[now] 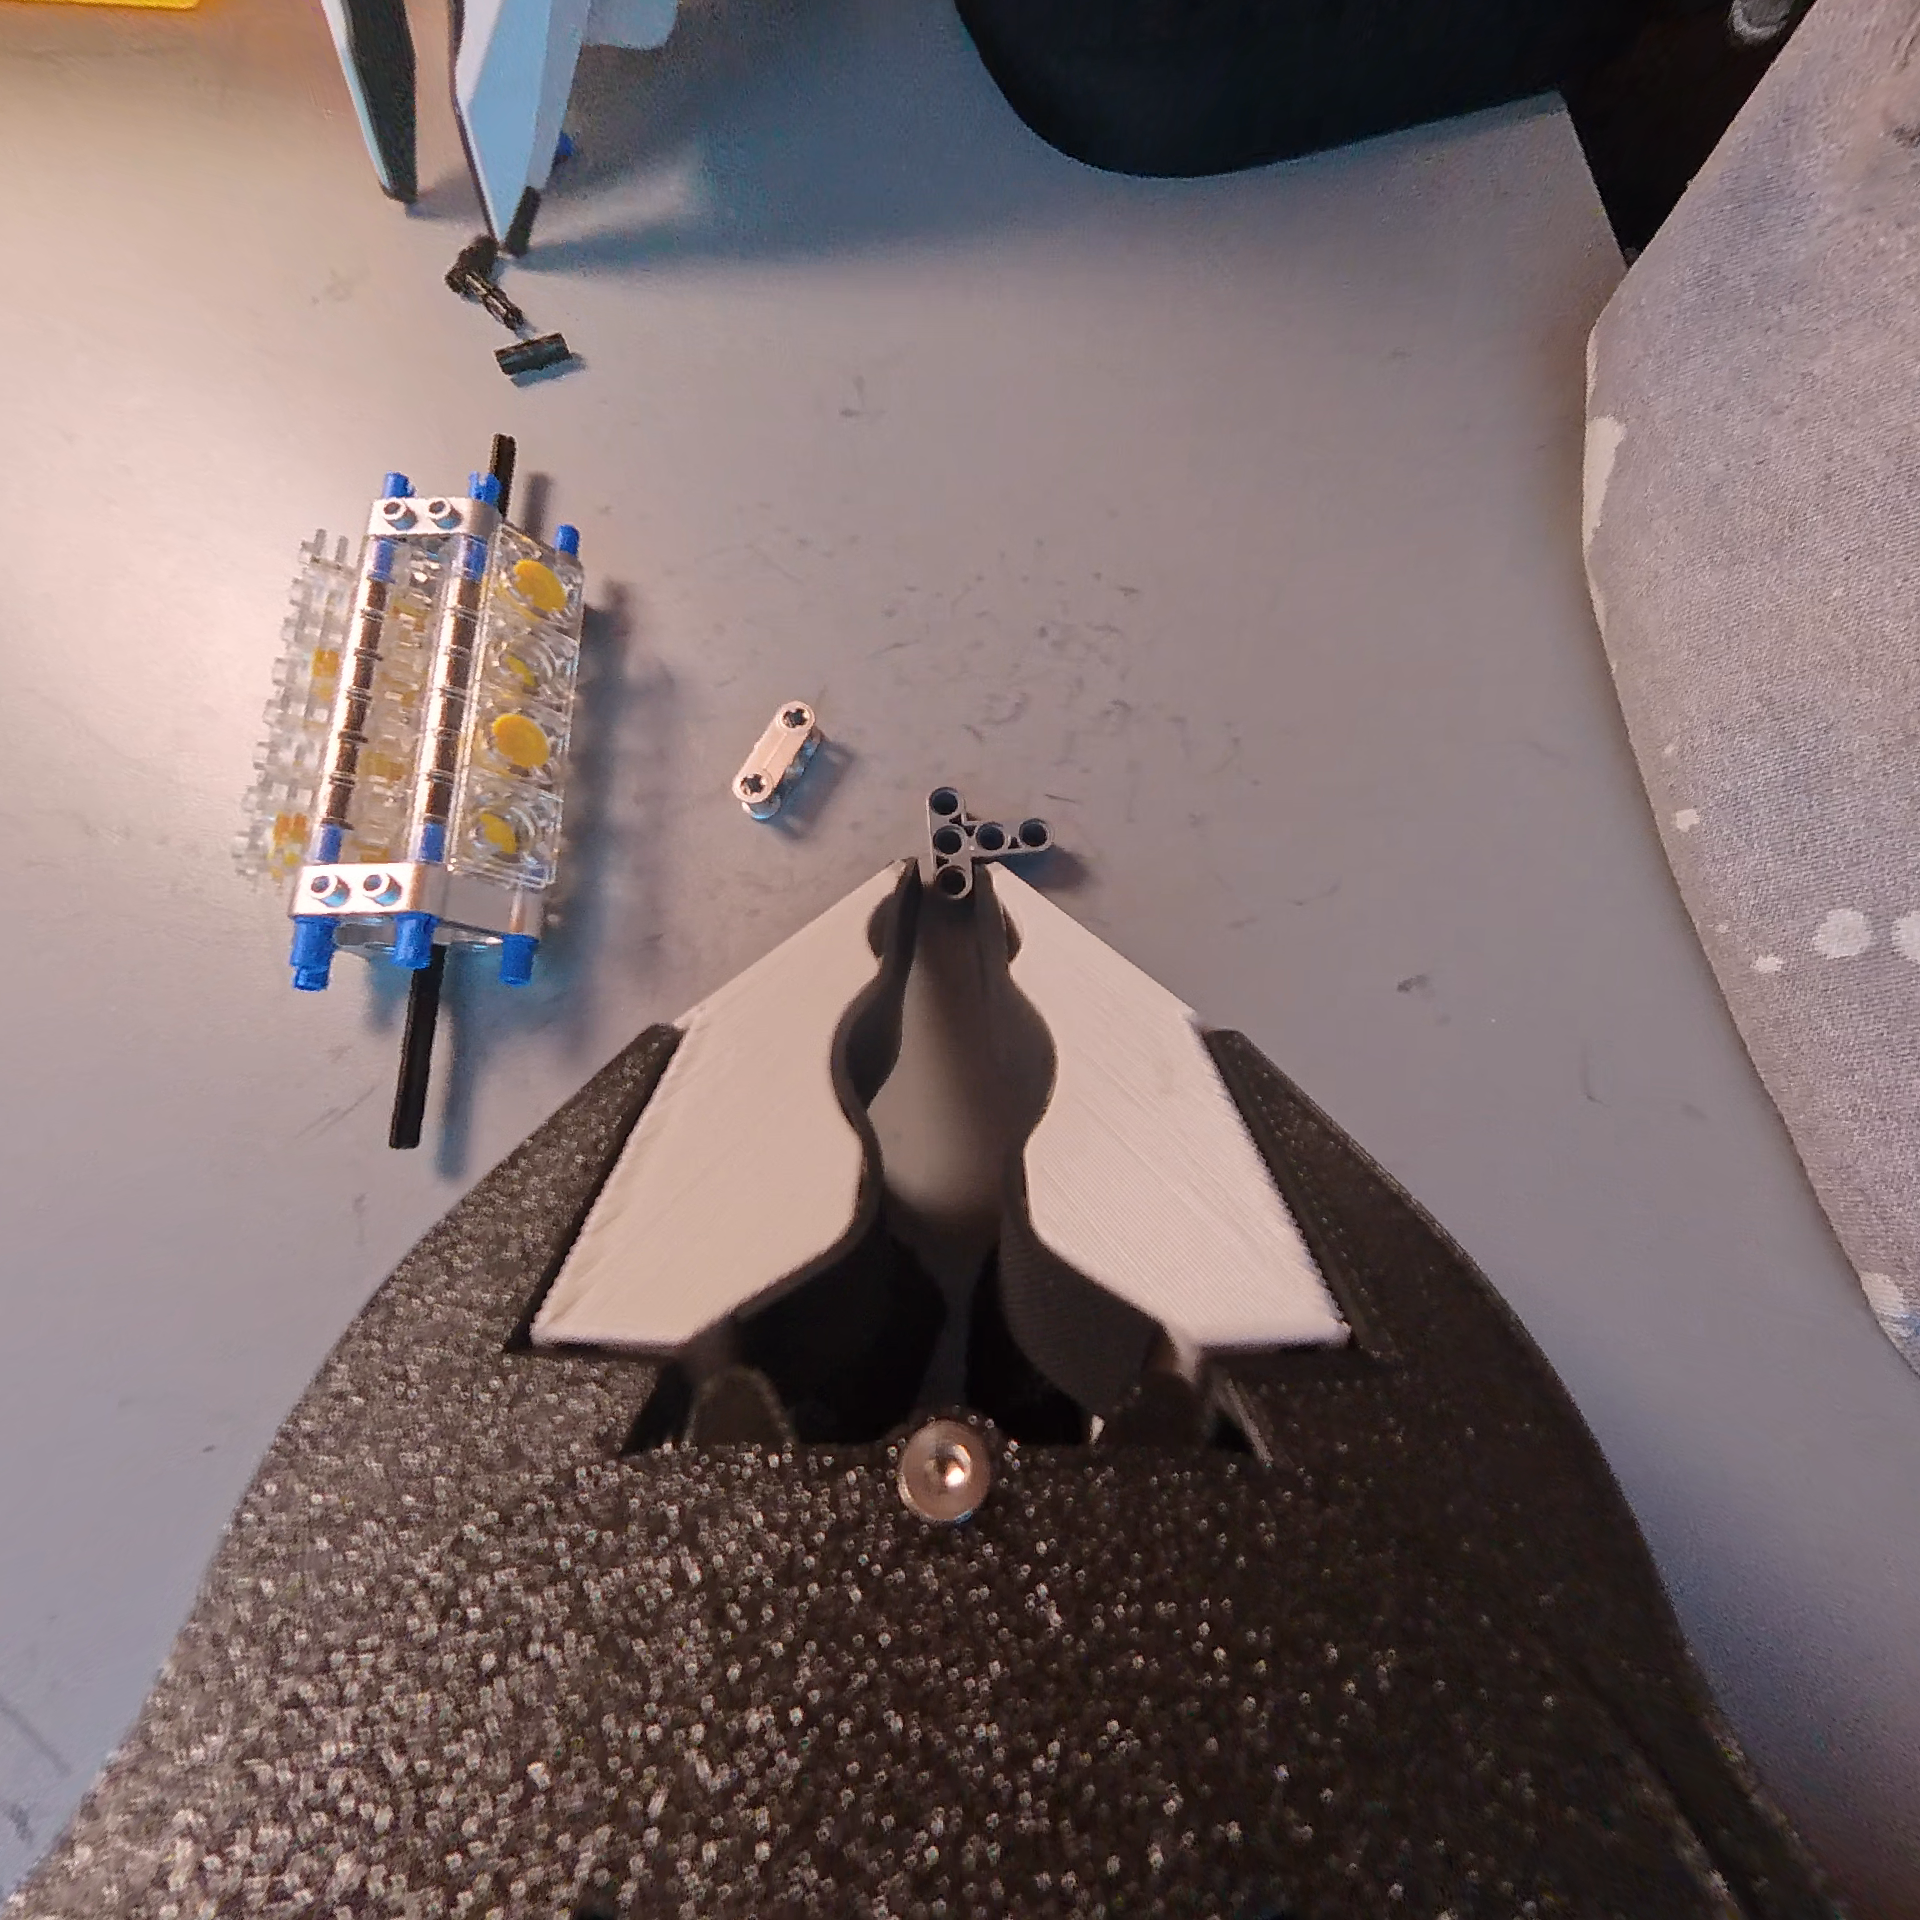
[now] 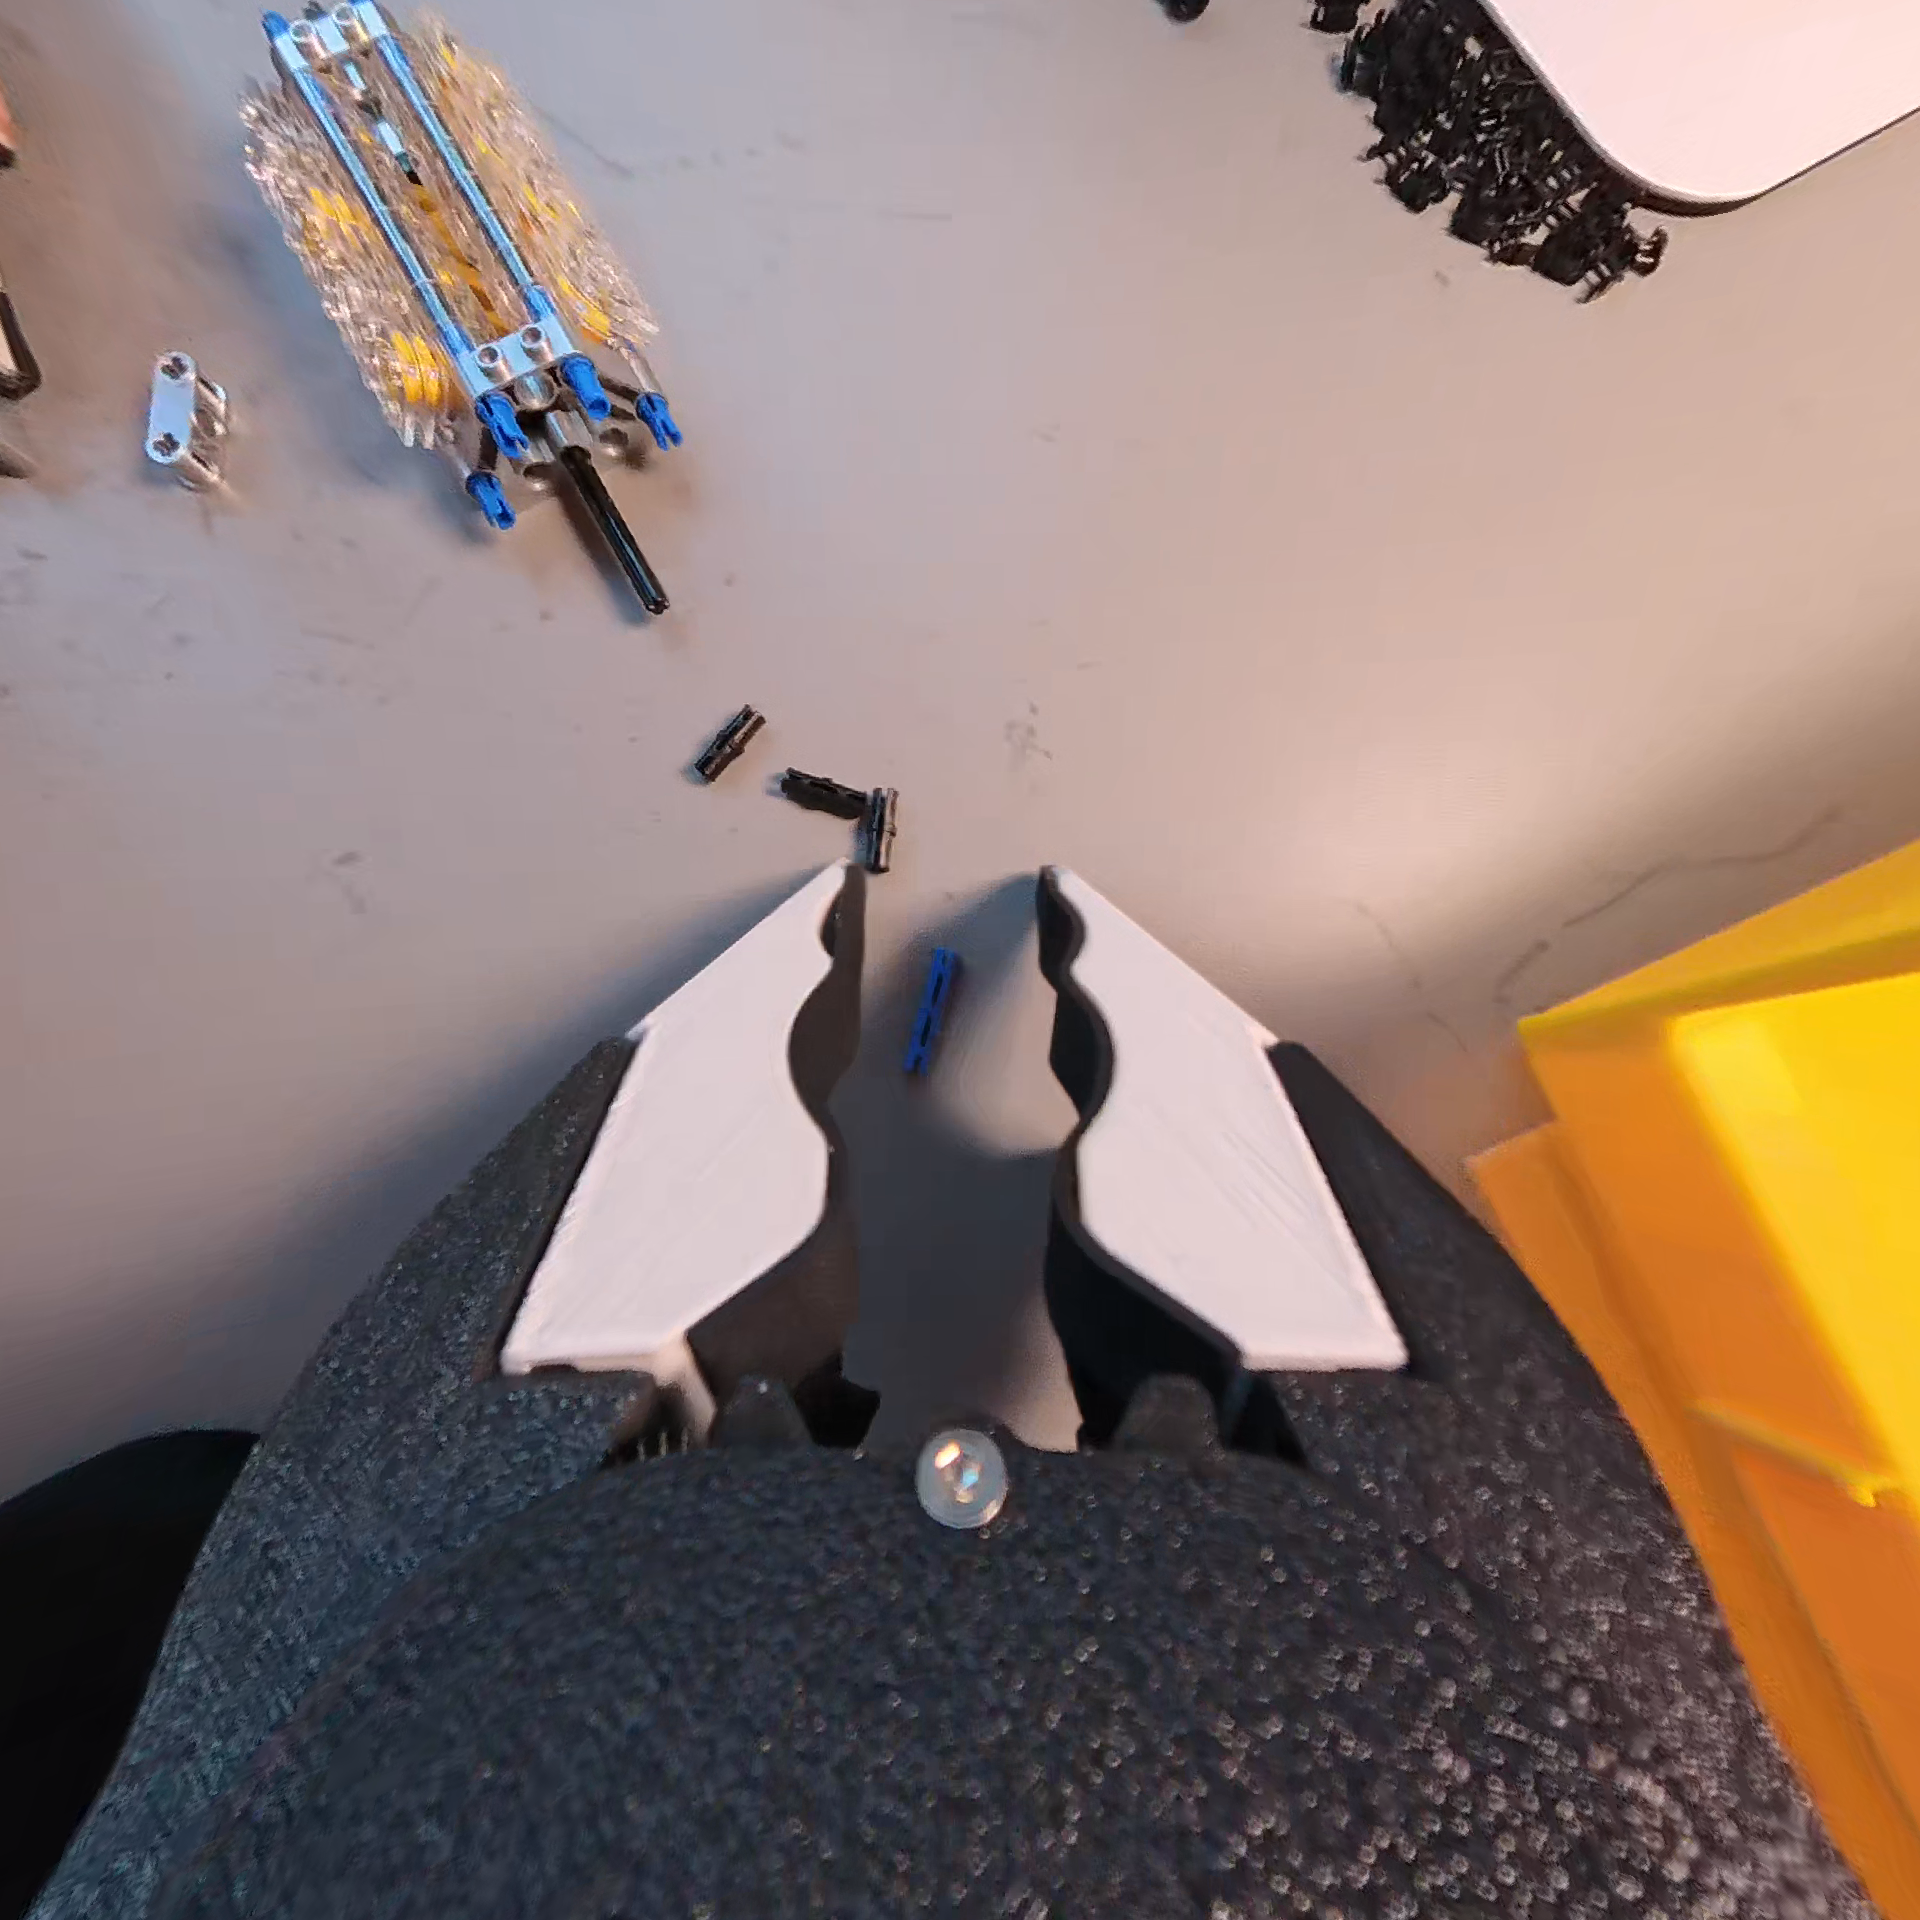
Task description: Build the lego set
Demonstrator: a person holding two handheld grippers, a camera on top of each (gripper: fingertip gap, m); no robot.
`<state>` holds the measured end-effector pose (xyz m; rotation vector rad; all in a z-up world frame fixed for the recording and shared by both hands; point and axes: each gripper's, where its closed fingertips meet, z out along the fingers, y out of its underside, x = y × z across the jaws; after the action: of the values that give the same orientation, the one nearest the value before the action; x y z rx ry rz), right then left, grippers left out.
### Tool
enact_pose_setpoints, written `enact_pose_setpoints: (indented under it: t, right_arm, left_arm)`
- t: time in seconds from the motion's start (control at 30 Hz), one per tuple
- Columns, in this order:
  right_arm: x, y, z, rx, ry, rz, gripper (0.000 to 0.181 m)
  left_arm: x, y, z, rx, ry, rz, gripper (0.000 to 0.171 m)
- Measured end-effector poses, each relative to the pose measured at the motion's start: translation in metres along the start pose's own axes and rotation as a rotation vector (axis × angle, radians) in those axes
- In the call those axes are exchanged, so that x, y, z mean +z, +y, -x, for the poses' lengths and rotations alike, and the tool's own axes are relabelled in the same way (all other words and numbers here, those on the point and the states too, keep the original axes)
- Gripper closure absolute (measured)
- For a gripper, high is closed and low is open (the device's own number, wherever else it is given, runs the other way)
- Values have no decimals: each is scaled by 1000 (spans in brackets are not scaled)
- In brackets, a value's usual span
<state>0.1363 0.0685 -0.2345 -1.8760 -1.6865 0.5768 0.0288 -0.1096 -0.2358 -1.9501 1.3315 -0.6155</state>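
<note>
My left fingers (image 1: 951, 878) are pinched together on a small dark grey T-shaped beam (image 1: 971, 840) with round holes; its lower end sits between my tips and the rest juts out past them above the grey tabletop (image 1: 1195, 582). Just beyond, to the left, lies a short light grey two-hole link (image 1: 777, 764). Farther left rests a clear engine block (image 1: 421, 717) with yellow pistons, blue pins at both ends and a black axle running through it. Farther off lie a few small black pins (image 1: 514, 317), close to the other fingers (image 1: 468, 114).

My right fingers (image 2: 948, 883) stand apart and hold nothing. Between them, on the tabletop (image 2: 1247, 582), lies a small blue pin (image 2: 930, 1010), touching neither side. Just past my left tip sit three short black pins (image 2: 821, 784). Farther out to the left are the engine block (image 2: 457, 270) and the grey link (image 2: 185, 421). A pile of black parts (image 2: 1496, 135) sits far right beside a white tray (image 2: 1714, 83), and a yellow bin (image 2: 1756, 1195) stands near my right side.
</note>
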Motion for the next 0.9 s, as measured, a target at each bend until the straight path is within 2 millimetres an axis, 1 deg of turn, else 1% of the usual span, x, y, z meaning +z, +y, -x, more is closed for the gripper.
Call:
enact_pose_setpoints:
  t: [0.07, 0.17, 0.27, 0.4, 0.47, 0.5, 0.57, 0.67, 0.77, 0.9]
  right_arm:
    - [2, 0, -1, -8, 12, 5, 158]
    - [2, -1, 0, -9, 8, 0, 163]
    - [3, -3, 0, -35, 25, -2, 178]
    - [5, -5, 6, -55, 2, -11, 181]
    - [4, -7, 8, -65, -5, -23, 181]
    - [2, -9, 9, -65, -10, -36, 178]
    - [-3, -12, 8, -50, -18, -56, 163]
    - [-10, -4, 6, -31, -26, -38, 153]
    - [-12, 2, 5, -23, -32, -25, 152]
    - [-2, -7, 10, -50, -46, -51, 153]
  left_arm:
    - [0, 0, 0, 1, -1, 0, 163]
    - [0, 0, 0, 3, -3, 0, 162]
    - [0, 0, 1, 5, -9, -1, 161]
    - [0, 0, 1, 8, -17, -1, 160]
    - [0, 0, 1, 9, -19, -1, 160]
    - [0, 0, 1, 9, -18, -1, 160]
    - [0, 0, 1, 8, -17, -1, 160]
    - [0, 0, 1, 5, -14, 0, 160]
    - [0, 0, 1, 1, -11, 0, 160]
    - [0, 0, 1, -6, -6, 0, 160]
